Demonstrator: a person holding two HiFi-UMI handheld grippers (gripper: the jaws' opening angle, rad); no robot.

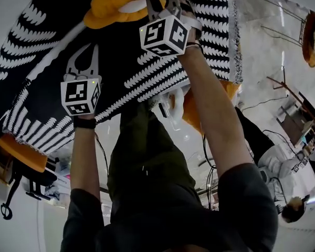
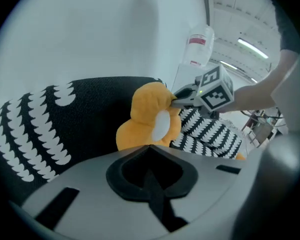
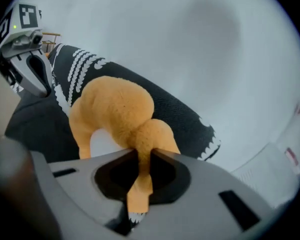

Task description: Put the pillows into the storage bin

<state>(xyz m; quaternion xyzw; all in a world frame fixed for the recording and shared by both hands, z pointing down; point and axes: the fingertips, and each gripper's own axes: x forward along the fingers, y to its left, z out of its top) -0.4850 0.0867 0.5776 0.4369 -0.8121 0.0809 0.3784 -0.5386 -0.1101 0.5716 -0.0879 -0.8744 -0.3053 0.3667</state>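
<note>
Right gripper view: my right gripper [image 3: 140,156] is clamped on a lobe of the orange pillow [image 3: 115,109].
The pillow bulges straight ahead of those jaws, against the black-and-white pillow [image 3: 185,114]; my left gripper [image 2: 150,154], jaws together on nothing, waits apart to its left. I find no storage bin in the 3 views.
</note>
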